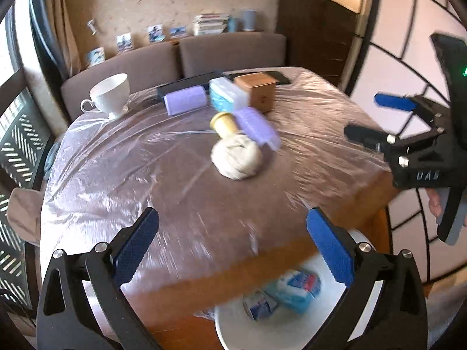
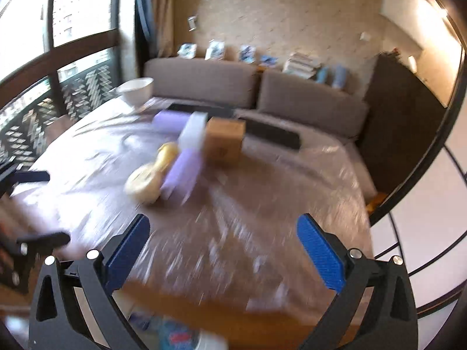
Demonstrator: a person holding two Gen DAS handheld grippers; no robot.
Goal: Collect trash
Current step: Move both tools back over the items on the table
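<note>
Left gripper (image 1: 233, 245): black angular frame, two flat fingers faced with blue knurled pads (image 1: 331, 250), sawtooth edge on the pad backs. Round silver screws (image 1: 364, 246) at the linkage pivots, triangular cutouts in the side arms.

Right gripper (image 2: 223, 250): same build, black frame, blue textured pads (image 2: 319, 255), silver pivot screws (image 2: 92, 254). Seen side-on from the left wrist view it has white lettering (image 1: 427, 175) on the black body, partly legible, a green LED (image 1: 464, 72) on the upper housing and a grey handle (image 1: 455, 227).
</note>
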